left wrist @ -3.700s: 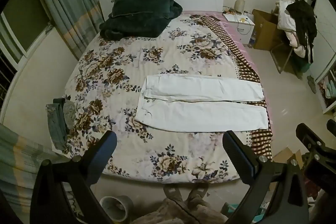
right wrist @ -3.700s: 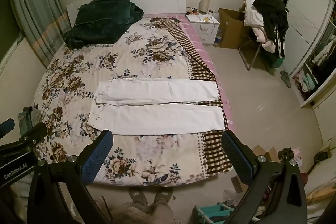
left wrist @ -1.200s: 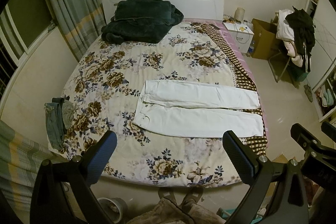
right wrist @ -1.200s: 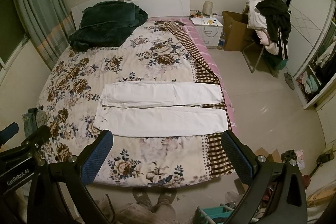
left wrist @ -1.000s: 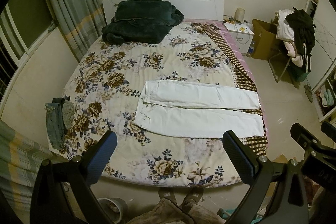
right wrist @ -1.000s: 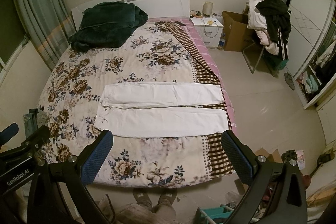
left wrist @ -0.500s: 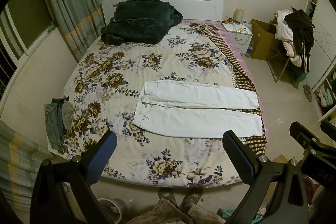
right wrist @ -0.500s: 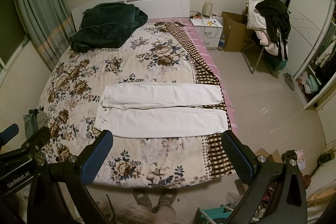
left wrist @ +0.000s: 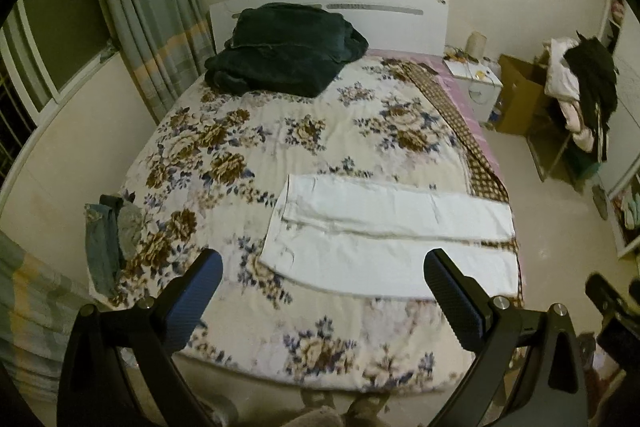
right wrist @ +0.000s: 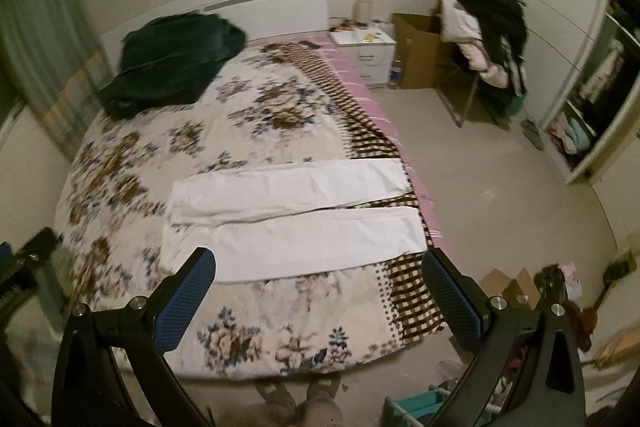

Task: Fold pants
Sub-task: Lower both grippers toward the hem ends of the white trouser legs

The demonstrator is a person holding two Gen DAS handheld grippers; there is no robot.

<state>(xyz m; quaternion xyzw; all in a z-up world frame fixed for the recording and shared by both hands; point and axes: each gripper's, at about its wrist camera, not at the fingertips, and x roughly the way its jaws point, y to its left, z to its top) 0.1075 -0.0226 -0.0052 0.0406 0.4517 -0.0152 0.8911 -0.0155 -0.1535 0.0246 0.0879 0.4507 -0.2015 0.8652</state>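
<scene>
Two grippers are being held above the near edge of a bed, clear of everything. Folded jeans are lying at the bed's left edge. The left gripper is being held with fingers wide apart, nothing between them. White pants are lying flat across the floral quilt, waist leftward, legs side by side. The right gripper is likewise being held spread apart, gripping nothing.
</scene>
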